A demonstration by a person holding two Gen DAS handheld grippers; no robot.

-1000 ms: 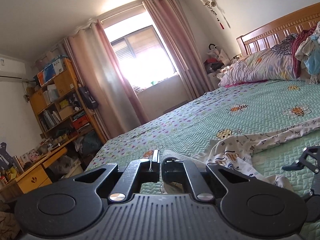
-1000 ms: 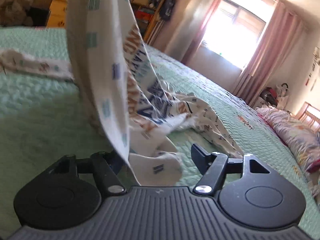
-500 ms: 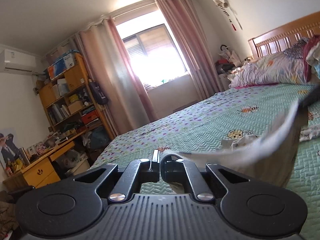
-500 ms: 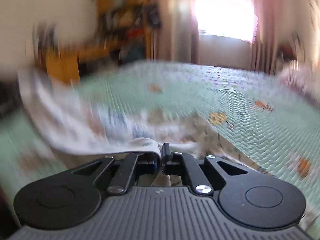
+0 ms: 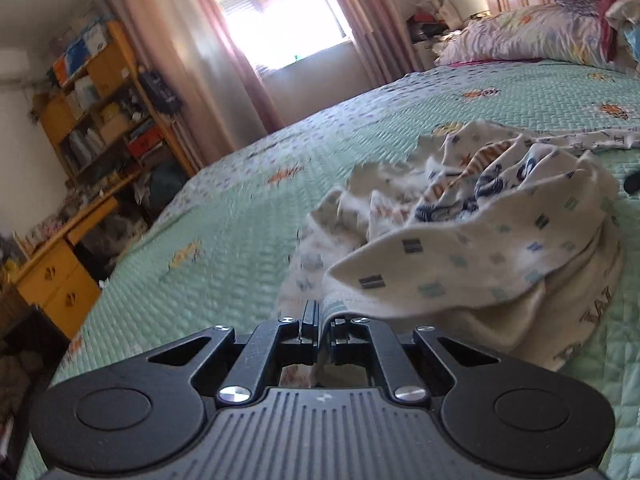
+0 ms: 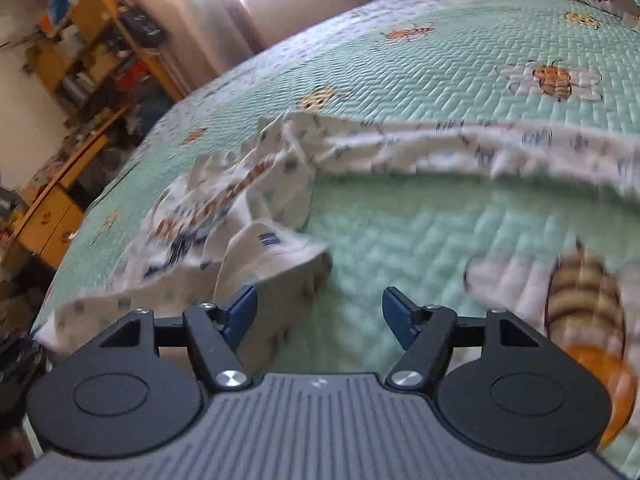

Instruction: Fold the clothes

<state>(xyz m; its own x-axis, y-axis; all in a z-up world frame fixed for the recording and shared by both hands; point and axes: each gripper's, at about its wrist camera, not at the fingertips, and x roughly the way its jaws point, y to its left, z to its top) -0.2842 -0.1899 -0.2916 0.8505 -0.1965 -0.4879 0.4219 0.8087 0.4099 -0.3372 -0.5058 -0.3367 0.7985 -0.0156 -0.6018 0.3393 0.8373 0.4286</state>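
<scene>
A white printed garment lies bunched on the green quilted bed. My left gripper is shut on its hem, low over the quilt, and the cloth rises to the right of it in a fold. In the right wrist view the same garment sprawls from the left foreground to the far right. My right gripper has its jaws opening. The cloth's edge lies against the left finger; nothing is pinched between the pads.
A wooden desk and crowded bookshelves stand past the bed's left edge. Pink curtains frame a bright window. Pillows and piled clothes sit at the headboard. Bare quilt stretches ahead of the right gripper.
My left gripper has dropped towards the bed, still holding the hem. My right gripper, shut on the cloth half a second ago, has let go and swung sideways, and the garment has slumped onto the quilt.
</scene>
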